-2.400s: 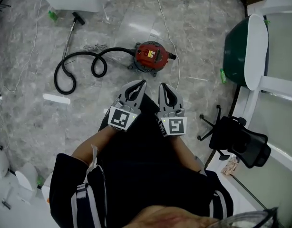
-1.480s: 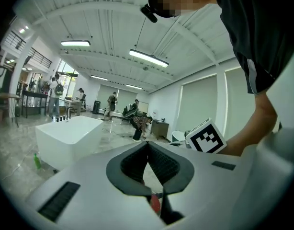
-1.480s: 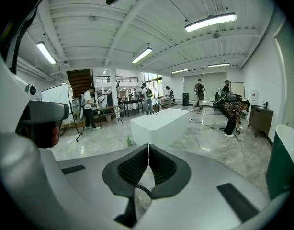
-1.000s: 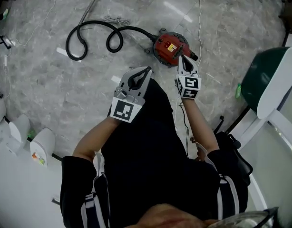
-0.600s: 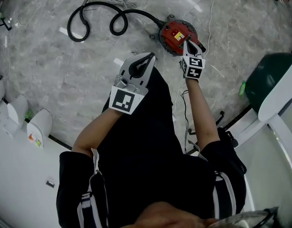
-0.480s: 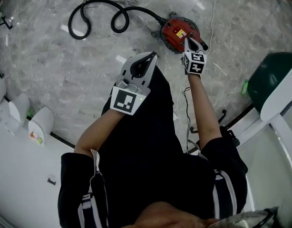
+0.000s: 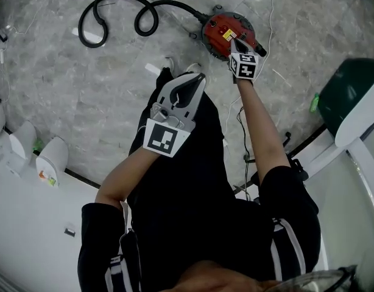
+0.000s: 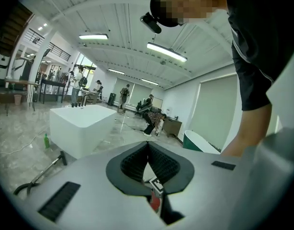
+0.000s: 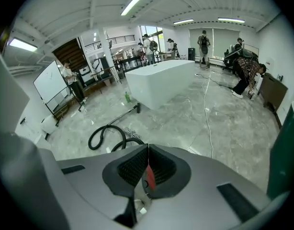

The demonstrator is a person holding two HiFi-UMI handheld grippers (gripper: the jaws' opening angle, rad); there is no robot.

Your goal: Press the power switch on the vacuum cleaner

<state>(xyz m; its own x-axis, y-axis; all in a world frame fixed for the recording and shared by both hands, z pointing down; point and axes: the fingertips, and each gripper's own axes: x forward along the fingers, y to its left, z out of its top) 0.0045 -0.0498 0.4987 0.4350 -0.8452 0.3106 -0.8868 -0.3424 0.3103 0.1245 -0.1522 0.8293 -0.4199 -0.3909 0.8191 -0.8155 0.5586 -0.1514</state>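
The red vacuum cleaner (image 7: 222, 29) sits on the marble floor, its black hose (image 7: 114, 14) looping off to the left. My right gripper (image 7: 235, 41) is shut and empty. Its tips lie over the vacuum's top beside a yellow patch, and I cannot tell whether they touch. In the right gripper view the jaws meet at the right gripper (image 9: 148, 148), with a sliver of the red vacuum (image 9: 149, 176) showing in the gap behind them. My left gripper (image 7: 197, 78) is shut and held back above the person's dark clothing. The left gripper (image 8: 148, 145) holds nothing.
A dark green tub (image 7: 351, 90) stands at the right and white fixtures (image 7: 50, 160) at the left. A thin white cord (image 7: 272, 11) runs across the floor past the vacuum. A big white block (image 9: 161, 83) and several people are farther off.
My right gripper has reached forward from beside the left one onto the vacuum's top. The vacuum now sits nearer in view. My left gripper stayed near the body.
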